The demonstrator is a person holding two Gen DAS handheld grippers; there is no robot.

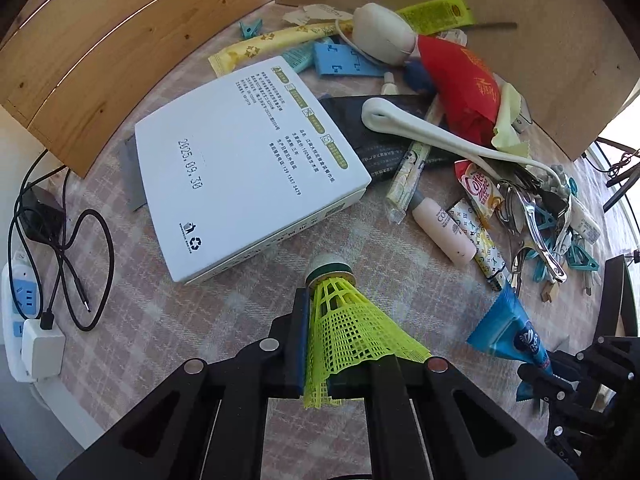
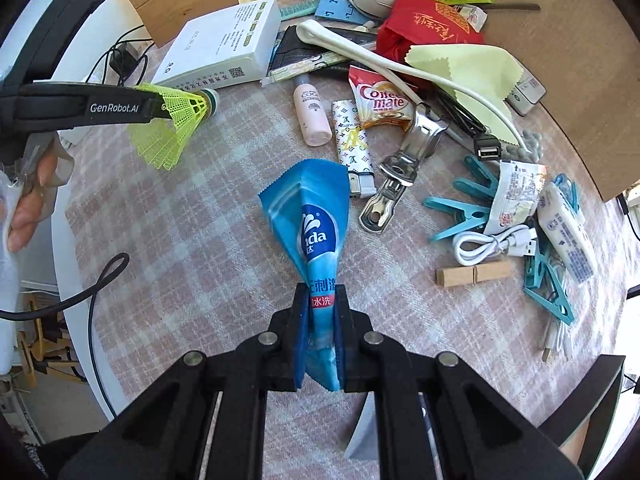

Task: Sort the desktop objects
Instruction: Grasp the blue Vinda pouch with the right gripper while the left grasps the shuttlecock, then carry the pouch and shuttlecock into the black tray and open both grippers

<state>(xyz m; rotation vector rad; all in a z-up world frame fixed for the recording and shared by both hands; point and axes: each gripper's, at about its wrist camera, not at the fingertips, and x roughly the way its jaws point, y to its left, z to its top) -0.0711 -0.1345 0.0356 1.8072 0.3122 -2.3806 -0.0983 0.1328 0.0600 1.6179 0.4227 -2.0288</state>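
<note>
Left gripper: the left gripper [image 1: 320,344] is clamped on a yellow shuttlecock [image 1: 348,332]; the mesh skirt is squeezed between the pads and the cork head points away from the camera; it is held above the cloth, near the corner of the white box [image 1: 248,168]
Right gripper: the right gripper [image 2: 322,336] is clamped on a blue wipes packet [image 2: 316,232]; the packet is pinched at its narrow middle and its wide end fans out ahead of the fingers, over bare cloth
Progress: judged early; two items are in hand but not yet put anywhere; no sorted group or bin shows in either view
Left to do: most of the heap lies unsorted; a red pouch [image 2: 424,28], a pink bottle [image 2: 312,114], a patterned lighter [image 2: 354,140], a metal clip [image 2: 404,168], teal pegs [image 2: 468,200], a white cable [image 2: 496,244], a wooden peg [image 2: 476,274] and a creamer sachet [image 2: 380,100] lie close together, several overlapping
Surface: a round table [image 2: 180,240] under a pale pink checked cloth; wooden panels [image 1: 100,60] stand at its far edge
Room: a power strip [image 1: 20,312] with plugged leads lies beyond the table's edge; daylight is strong at the margins
</note>
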